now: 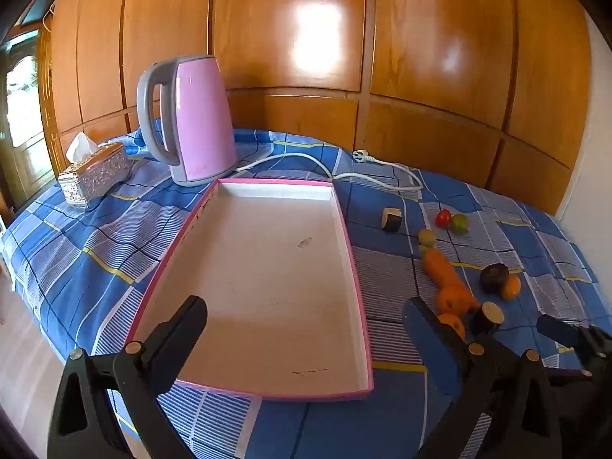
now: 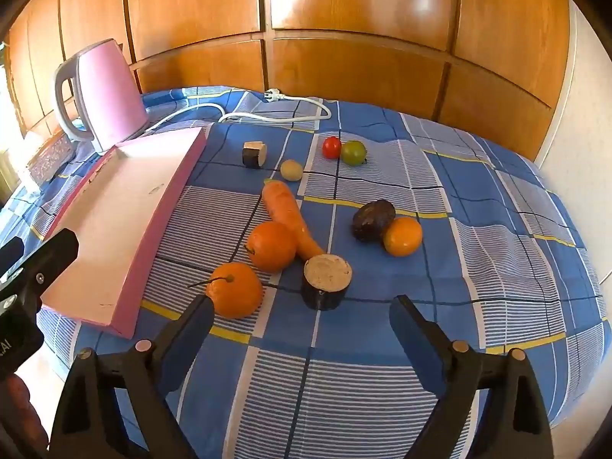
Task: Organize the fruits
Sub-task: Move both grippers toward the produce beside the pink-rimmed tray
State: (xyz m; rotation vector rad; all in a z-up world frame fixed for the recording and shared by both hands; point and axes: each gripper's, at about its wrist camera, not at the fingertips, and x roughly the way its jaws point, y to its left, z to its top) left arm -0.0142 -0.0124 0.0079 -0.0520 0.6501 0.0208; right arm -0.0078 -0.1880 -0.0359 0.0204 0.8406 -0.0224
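Orange fruit with a stem lies on the cloth just ahead of the right gripper, touching its left finger, while both grippers stand released and empty and the left gripper hovers over the pink tray.

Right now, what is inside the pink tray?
The pink tray holds no fruit: only its bare white floor with a few small dark marks. The left gripper's near finger covers a small part of the front left corner, so that spot cannot be checked.
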